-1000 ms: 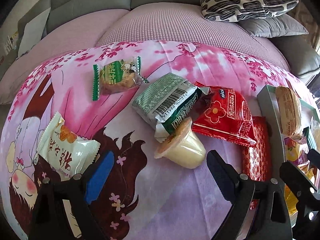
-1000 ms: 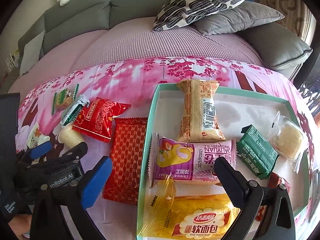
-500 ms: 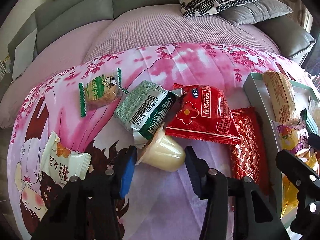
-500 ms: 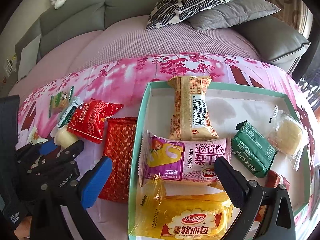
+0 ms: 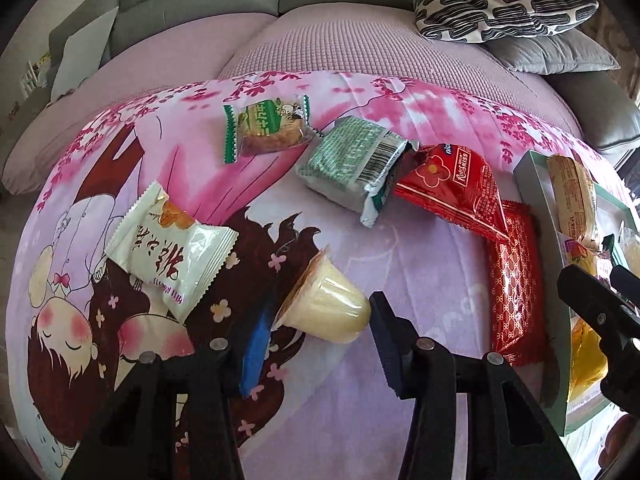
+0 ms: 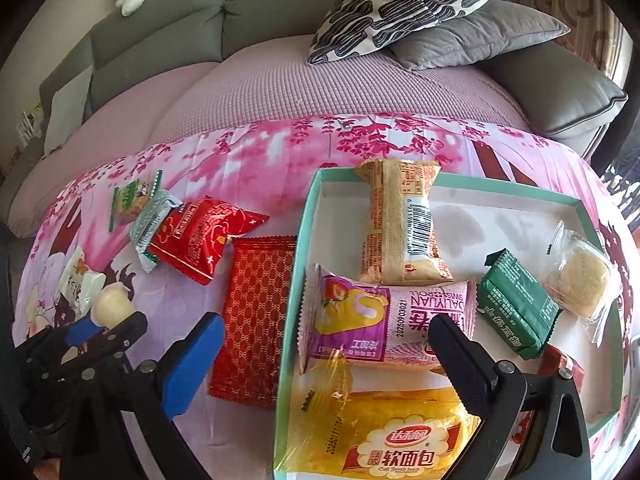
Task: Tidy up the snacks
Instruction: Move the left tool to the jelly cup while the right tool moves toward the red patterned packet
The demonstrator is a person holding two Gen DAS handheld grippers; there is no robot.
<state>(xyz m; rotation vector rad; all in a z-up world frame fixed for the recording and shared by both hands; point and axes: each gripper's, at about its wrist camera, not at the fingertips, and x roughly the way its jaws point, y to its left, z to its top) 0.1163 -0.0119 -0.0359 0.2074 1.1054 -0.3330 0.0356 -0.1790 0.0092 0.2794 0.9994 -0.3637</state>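
1. Left tongs (image 5: pixel 320 312) are closing on the jelly cup (image 5: pixel 326 308): I am gripping it on its side, one pad at the lid end, the other at the rounded bottom. It looks clamped, lifted just off the pink blanket (image 5: pixel 420 280), though I cannot tell how firmly.
2. Right tongs (image 6: pixel 324 344) are hanging spread apart and empty over the near left corner of the teal box (image 6: pixel 298 280).
3. I am judging the cup as light, thin-walled and slick; a hard squeeze could buckle it or burst the foil lid, so I am favouring the stiff rim.
4. Left of the box, the patterned red packet (image 6: pixel 254 316) is lying just beside its wall; farther left are the red pouch (image 5: pixel 456 188), green-white pack (image 5: pixel 352 164), biscuit pack (image 5: pixel 266 128) and white wrapper (image 5: pixel 172 248).
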